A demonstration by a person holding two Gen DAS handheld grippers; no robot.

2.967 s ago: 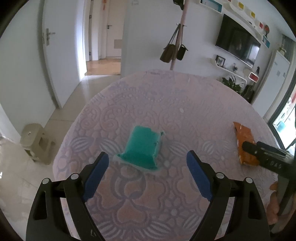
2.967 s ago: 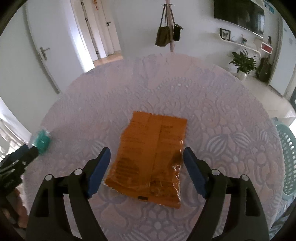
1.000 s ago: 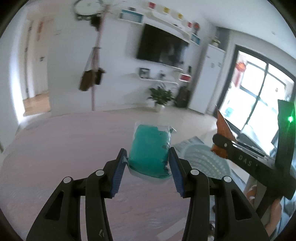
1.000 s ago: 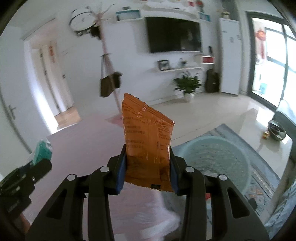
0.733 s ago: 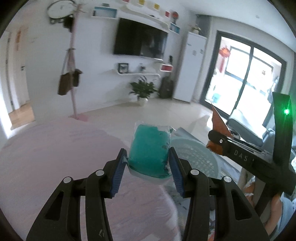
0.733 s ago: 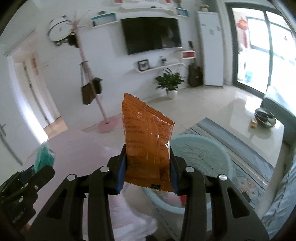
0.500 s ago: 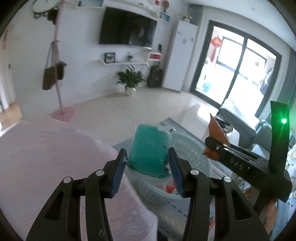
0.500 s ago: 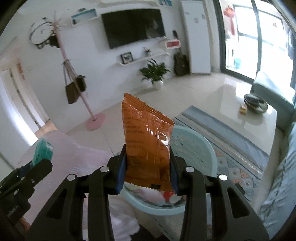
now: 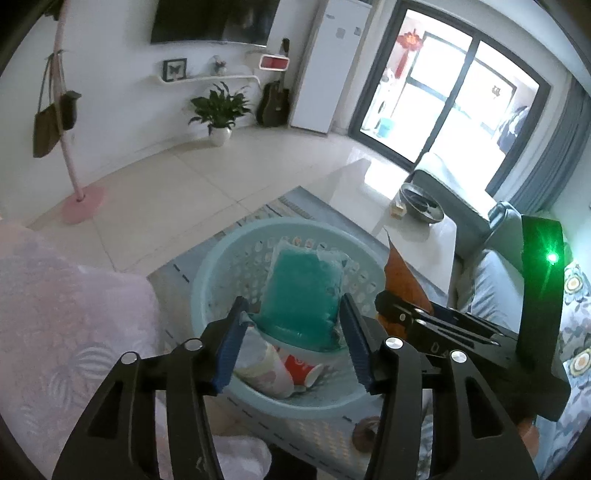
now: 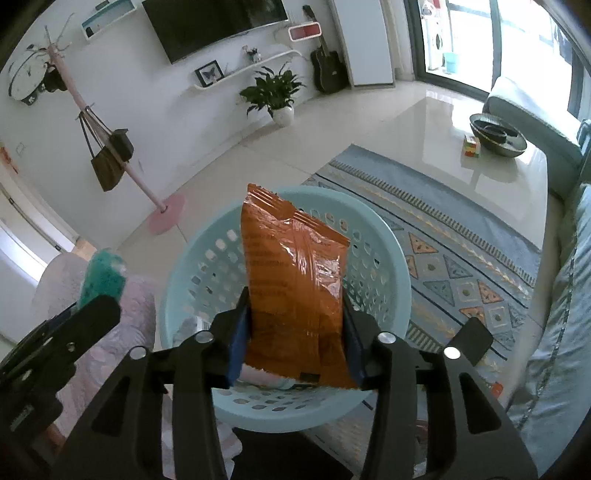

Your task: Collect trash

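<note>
Both grippers now hang over the blue basket [image 10: 280, 410], no longer over the table. The left gripper [image 9: 293, 341] is opening around the green packet [image 9: 301, 295] at twelve o'clock; the right gripper [image 10: 295, 332] is opening around the orange bag [image 10: 295, 291]. Both look ready to drop.

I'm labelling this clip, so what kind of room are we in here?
Most likely a home living room: a wall-mounted TV, a sofa by the patterned rug, and a potted plant under a wall shelf.
</note>
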